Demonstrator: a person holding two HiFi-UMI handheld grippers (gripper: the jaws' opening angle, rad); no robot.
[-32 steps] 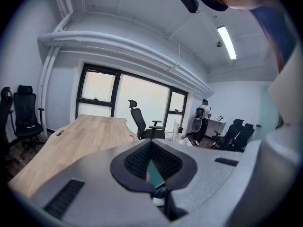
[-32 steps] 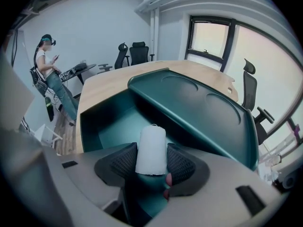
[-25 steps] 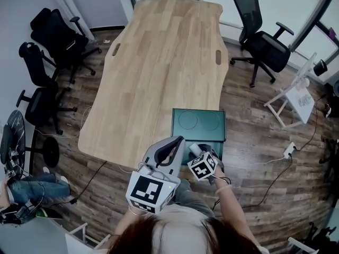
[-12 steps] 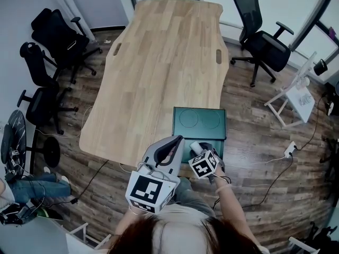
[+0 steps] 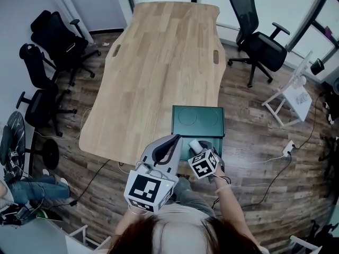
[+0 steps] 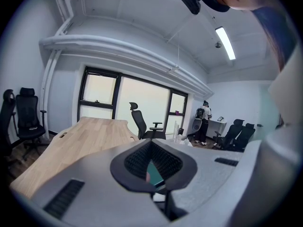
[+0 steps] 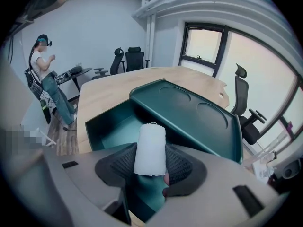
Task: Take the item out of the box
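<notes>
Barely shifted since before, right tool (image 7: 150,161) grips the white roll (image 7: 150,145) over the box (image 7: 102,126), left tool (image 6: 151,163) closed empty; lift straight, clearing lid (image 7: 199,112).

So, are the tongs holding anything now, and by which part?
The right tongs grip a white roll by its lower half, one pad on each side. The left tongs hold nothing.

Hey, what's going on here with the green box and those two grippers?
A person holds a gripper in each hand at the near end of a wooden table. The right gripper is shut on a white roll, held over the open green box, whose lid is tipped back. The left gripper is shut and empty beside it. The roll has not been set down yet.
</notes>
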